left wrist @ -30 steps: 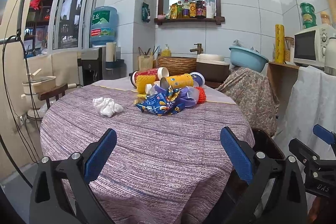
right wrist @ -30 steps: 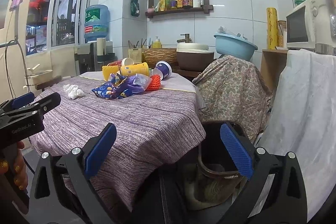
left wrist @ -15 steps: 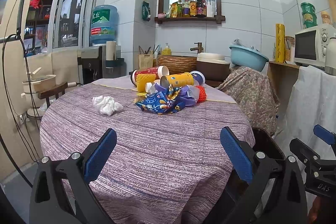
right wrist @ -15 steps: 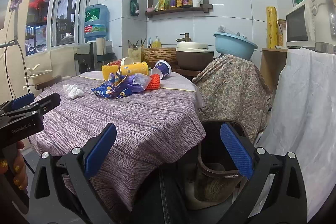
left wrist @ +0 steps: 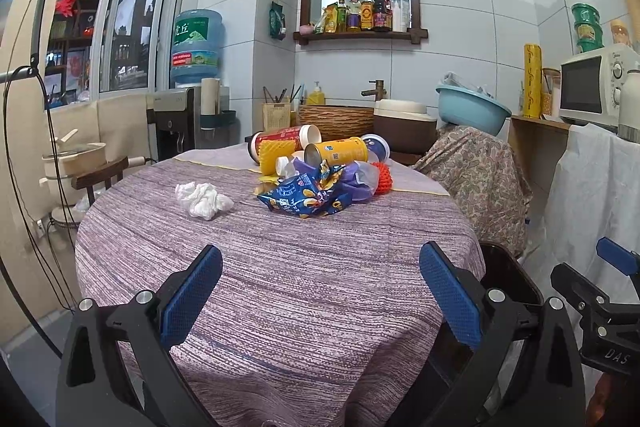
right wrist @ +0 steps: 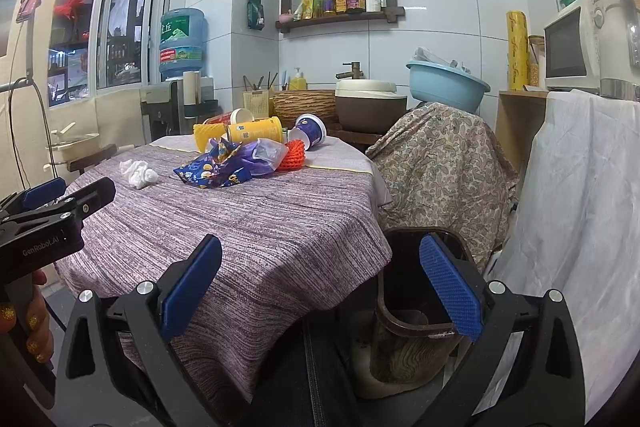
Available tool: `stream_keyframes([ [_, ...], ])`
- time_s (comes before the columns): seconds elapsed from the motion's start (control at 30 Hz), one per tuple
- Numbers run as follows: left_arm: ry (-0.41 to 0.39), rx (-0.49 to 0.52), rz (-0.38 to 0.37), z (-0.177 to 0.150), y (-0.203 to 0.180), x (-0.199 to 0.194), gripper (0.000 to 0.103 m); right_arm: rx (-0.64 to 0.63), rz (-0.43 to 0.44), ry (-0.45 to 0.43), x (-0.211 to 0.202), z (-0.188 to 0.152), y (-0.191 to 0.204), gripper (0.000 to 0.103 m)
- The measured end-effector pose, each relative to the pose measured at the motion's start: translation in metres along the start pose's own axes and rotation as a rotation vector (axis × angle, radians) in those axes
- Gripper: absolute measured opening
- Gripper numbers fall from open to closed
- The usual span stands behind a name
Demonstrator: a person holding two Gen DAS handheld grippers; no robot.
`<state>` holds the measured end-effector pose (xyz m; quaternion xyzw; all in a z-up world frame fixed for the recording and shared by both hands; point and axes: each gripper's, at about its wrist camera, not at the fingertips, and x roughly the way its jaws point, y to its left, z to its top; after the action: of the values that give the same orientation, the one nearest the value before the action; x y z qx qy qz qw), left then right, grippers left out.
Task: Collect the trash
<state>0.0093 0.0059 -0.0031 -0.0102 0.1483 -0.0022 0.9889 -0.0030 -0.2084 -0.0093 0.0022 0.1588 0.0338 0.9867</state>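
A pile of trash lies at the far side of the round table (left wrist: 280,267): a blue snack bag (left wrist: 304,193), a yellow can (left wrist: 336,153), a red can (left wrist: 280,139), a purple bag, an orange net and a cup. A crumpled white tissue (left wrist: 204,201) lies left of the pile. My left gripper (left wrist: 320,295) is open and empty above the table's near part. My right gripper (right wrist: 320,291) is open and empty beyond the table's right edge, above a dark brown bin (right wrist: 420,311). The pile (right wrist: 236,163) and the tissue (right wrist: 138,173) also show in the right wrist view.
The bin (left wrist: 508,279) stands on the floor at the table's right. Behind it is a chair under paisley cloth (right wrist: 444,163). A white sheet (right wrist: 580,207) hangs at right below a microwave. A sink counter and water dispenser (left wrist: 180,123) stand behind the table.
Both grippers have crept a little forward toward the table. Nothing on the table has moved.
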Motion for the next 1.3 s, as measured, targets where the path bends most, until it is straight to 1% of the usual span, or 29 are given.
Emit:
stream_keyframes([
  [0.93, 0.01, -0.004, -0.007, -0.003, 0.0, 0.001, 0.098, 0.002, -0.001, 0.009, 0.004, -0.001, 0.001, 0.098],
  [1.1, 0.074, -0.026, -0.035, -0.003, 0.012, 0.014, 0.098, -0.024, 0.004, 0.022, 0.015, 0.007, 0.004, 0.098],
  [1.2, 0.121, -0.038, -0.036, -0.003, 0.022, 0.025, 0.098, -0.048, 0.053, 0.055, 0.029, 0.011, 0.008, 0.098],
  [1.3, 0.169, -0.035, -0.028, -0.003, 0.035, 0.038, 0.098, -0.086, 0.112, 0.118, 0.05, 0.013, 0.014, 0.098],
])
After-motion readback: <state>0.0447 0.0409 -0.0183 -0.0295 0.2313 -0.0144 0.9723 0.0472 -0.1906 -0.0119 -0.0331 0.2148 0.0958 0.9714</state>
